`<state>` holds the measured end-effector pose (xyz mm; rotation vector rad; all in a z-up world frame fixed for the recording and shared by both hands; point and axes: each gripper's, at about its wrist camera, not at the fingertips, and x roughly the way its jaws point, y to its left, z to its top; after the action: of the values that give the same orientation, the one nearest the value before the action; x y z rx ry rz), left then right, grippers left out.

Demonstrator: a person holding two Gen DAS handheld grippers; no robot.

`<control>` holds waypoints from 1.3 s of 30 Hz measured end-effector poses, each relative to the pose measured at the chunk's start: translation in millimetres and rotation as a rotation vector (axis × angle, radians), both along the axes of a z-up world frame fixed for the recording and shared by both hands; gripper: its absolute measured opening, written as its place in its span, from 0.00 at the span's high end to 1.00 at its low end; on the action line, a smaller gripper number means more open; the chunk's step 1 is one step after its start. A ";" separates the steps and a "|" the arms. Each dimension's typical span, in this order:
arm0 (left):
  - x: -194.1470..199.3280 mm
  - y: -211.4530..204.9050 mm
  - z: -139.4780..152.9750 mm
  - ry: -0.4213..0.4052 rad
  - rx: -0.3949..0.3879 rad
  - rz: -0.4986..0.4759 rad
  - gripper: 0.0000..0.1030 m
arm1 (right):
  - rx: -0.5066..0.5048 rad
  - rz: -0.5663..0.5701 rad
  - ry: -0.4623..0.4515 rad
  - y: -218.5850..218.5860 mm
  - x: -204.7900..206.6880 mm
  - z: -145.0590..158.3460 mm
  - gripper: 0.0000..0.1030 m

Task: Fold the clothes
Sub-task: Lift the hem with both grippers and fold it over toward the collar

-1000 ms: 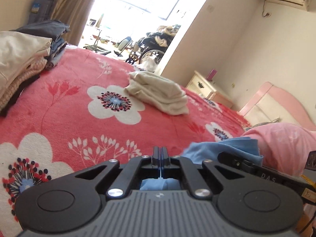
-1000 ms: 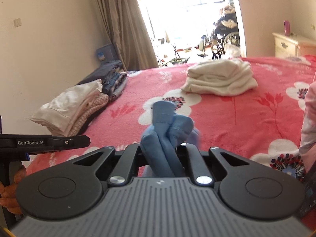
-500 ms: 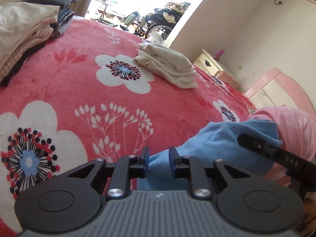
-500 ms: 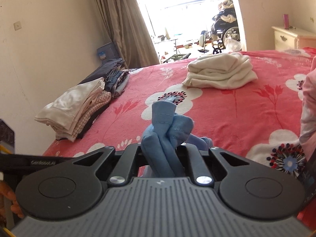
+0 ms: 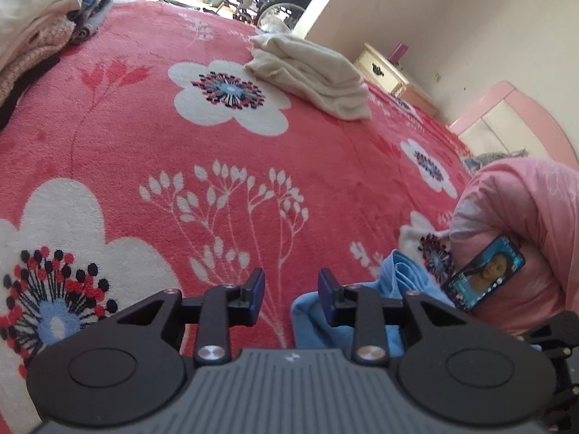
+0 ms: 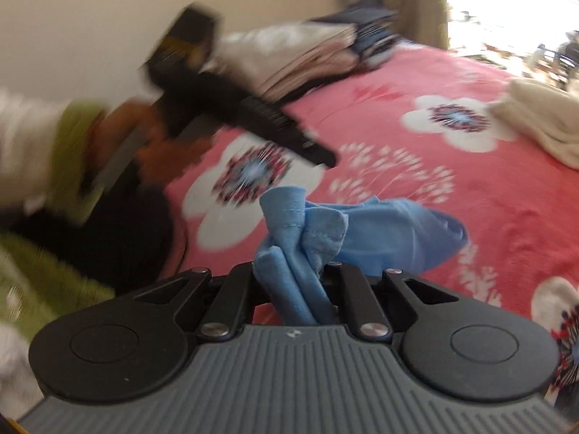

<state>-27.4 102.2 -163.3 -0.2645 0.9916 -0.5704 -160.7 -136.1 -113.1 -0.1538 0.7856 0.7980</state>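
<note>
Where the left wrist view begins, the left gripper (image 5: 290,291) is seen with its jaws opening and nothing between them but the red flowered bed (image 5: 152,137); the blue garment (image 5: 398,289) lies just beside and behind its right finger. In the right wrist view alone, the right gripper (image 6: 293,282) is shown clamped on a bunched fold of that garment, the rest of which trails onto the bed to the right. Only the left view shows a phone (image 5: 485,276) with a lit screen, leaned against a pink bundle (image 5: 524,217) close to the garment. Only the right view, much blurred, shows a hand (image 6: 159,144) in a green cuff holding the left gripper above the bed. Farther off, a folded cream pile (image 5: 311,76) is seen in both views, and a stack of folded clothes (image 5: 32,32) lies at the bed's far edge by the wall. A nightstand (image 5: 383,68) and a pink headboard (image 5: 506,123) are given by the left view only.
</note>
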 end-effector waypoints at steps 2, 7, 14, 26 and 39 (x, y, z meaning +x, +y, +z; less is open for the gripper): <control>8.4 -6.5 -10.7 0.023 -0.017 -0.009 0.68 | -0.011 0.027 0.008 -2.2 -1.4 0.9 0.93; 35.8 -34.8 -35.1 0.072 -0.061 -0.030 0.67 | 0.093 -0.094 0.040 -40.7 22.4 2.2 0.93; 73.8 -82.7 -62.6 0.142 -0.100 -0.181 0.60 | 0.376 -0.403 0.173 -128.2 60.5 -14.6 0.93; 81.0 -123.7 -78.7 0.217 -0.108 -0.659 0.50 | 0.506 -0.505 0.310 -156.6 21.9 -45.2 0.93; 93.2 -173.6 -89.7 0.361 -0.056 -0.938 0.46 | 0.527 -0.457 0.337 -160.8 9.6 -55.4 0.93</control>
<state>65.8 -71.4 -252.9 0.0768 1.4426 -1.4385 -151.1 -296.9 -168.6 0.6265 0.8563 0.5733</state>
